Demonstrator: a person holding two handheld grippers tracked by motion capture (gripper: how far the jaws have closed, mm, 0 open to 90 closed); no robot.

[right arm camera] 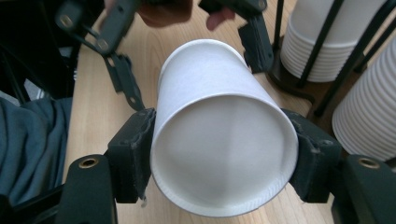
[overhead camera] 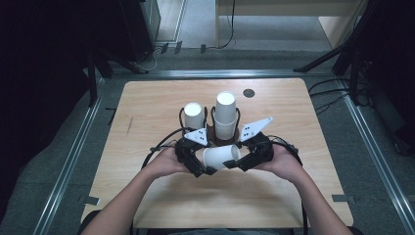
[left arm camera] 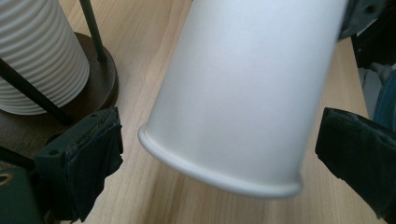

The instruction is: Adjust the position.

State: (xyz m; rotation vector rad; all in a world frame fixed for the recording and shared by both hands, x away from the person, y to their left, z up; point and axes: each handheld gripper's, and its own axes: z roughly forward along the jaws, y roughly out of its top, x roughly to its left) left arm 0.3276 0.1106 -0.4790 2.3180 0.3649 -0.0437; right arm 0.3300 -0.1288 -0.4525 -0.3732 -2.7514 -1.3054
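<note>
Paper cup (overhead camera: 221,157): white, on its side, held in the air low over the table between the two grippers; we see its rolled rim (left arm camera: 219,175) toward the left gripper and its flat base (right arm camera: 223,154) toward the right one.
Right gripper (overhead camera: 250,157): we note its two black pads (right arm camera: 133,154) pressed against opposite sides of the cup near the base, gripping it; the cup wall touches both pads in the right gripper view.
Left gripper (overhead camera: 195,159): jaws spread wide to either side of the cup's rim end; in the left gripper view we see a gap between each pad (left arm camera: 91,154) and the cup wall, so it grips nothing.
Hands: we see the left hand (overhead camera: 164,161) and right hand (overhead camera: 284,161) each wrapped round its gripper, forearms coming in from the near edge.
Table (overhead camera: 147,112): pale wood grain, bare around the grippers.
Cup stacks: two stacks of white cups in dark wire holders just beyond the grippers; the taller stack (overhead camera: 225,115) at right, the shorter stack (overhead camera: 194,115) at left, near each other but apart.
Holder base (left arm camera: 100,77): dark round disc, just beside the left gripper's pad.
Dark spot (overhead camera: 249,92): small round mark on the table's far side, well apart from the cup.
</note>
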